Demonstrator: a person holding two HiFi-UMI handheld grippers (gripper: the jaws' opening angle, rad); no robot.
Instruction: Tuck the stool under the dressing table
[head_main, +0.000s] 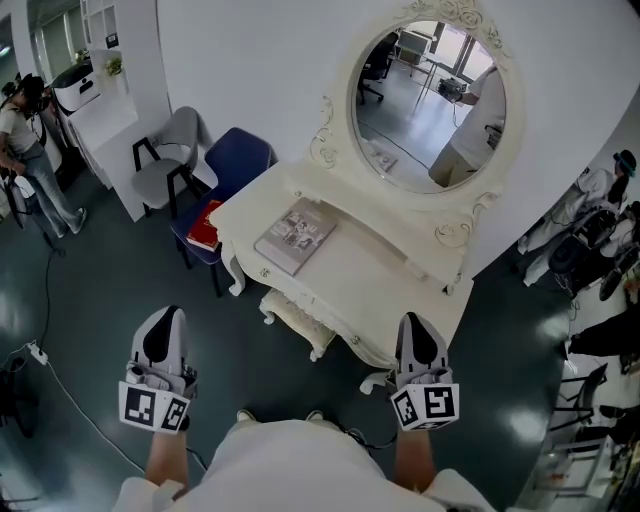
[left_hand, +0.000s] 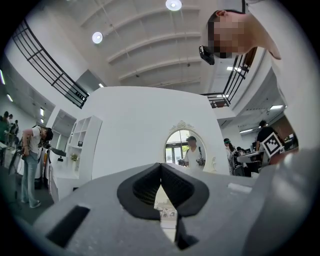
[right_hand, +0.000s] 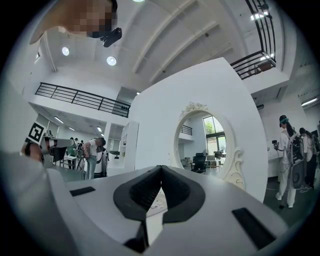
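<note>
A cream dressing table (head_main: 372, 275) with an oval mirror (head_main: 430, 105) stands against the white wall. A cream stool (head_main: 295, 318) sits mostly under its front edge, with one end and carved legs showing. My left gripper (head_main: 163, 335) hangs over the dark floor, left of the stool, shut and empty. Over the table's near right corner my right gripper (head_main: 418, 340) is likewise shut with nothing in it. In the left gripper view the left gripper (left_hand: 160, 166) has its jaws meeting at the tips, with the mirror (left_hand: 182, 148) beyond. The right gripper view shows the right gripper (right_hand: 160, 169) the same way, beside the mirror (right_hand: 205, 147).
A magazine (head_main: 296, 234) lies on the tabletop. A dark blue chair (head_main: 228, 165) holding a red book (head_main: 206, 224) and a grey chair (head_main: 168, 160) stand left of the table. A cable (head_main: 70, 390) runs over the floor at left. People stand at both sides of the room.
</note>
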